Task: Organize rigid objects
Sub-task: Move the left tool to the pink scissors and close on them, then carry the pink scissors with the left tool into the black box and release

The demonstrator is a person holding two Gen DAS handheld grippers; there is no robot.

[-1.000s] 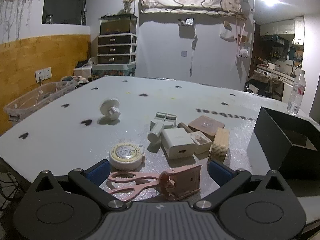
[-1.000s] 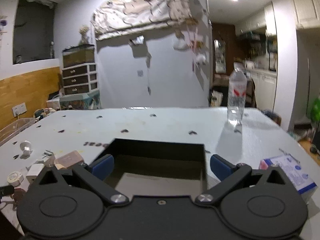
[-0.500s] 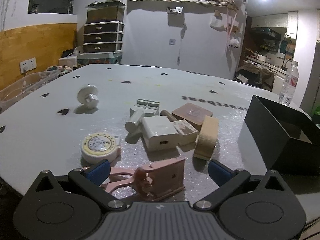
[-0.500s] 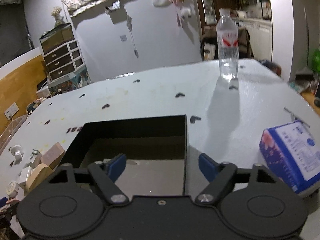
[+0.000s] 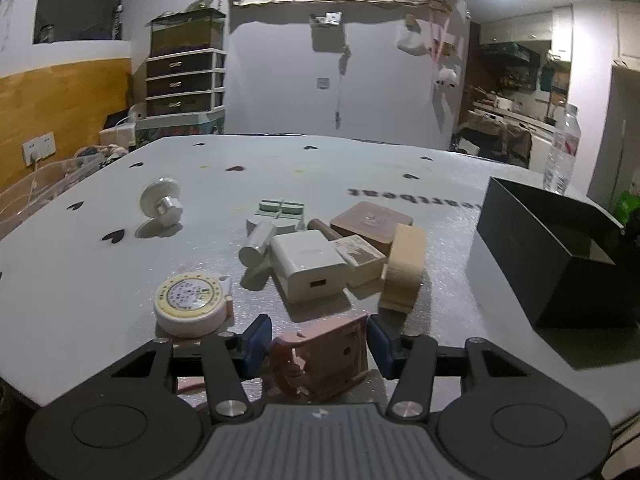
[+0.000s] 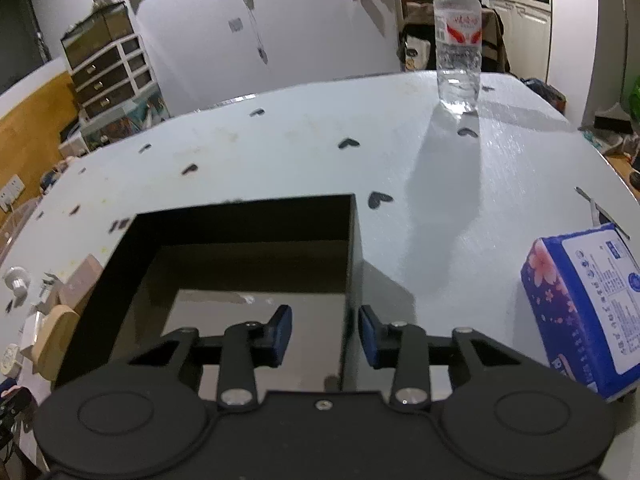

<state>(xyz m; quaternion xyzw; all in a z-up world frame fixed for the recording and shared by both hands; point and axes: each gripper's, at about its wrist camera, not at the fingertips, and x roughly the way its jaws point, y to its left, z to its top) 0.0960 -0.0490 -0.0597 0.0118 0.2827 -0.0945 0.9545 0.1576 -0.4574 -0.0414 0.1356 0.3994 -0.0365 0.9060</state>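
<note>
The left tongs [image 5: 319,344] are closing around a pink plastic clip [image 5: 324,360] that lies at the near edge of the bench [image 5: 80,280]. Its blue pads stand just beside the clip's two sides; the view is too low to tell whether they press on it yet. Just beyond lie a round tape measure [image 5: 190,304], a white charger block [image 5: 308,264] and a tan block [image 5: 404,268].

The right tongs [image 6: 325,334] are closing astride the right wall of the black box [image 6: 348,264], one pad inside and one outside, both clear of the wall. A water bottle [image 6: 458,44] stands well behind, and a blue tissue pack [image 6: 584,304] lies to the right.
</note>
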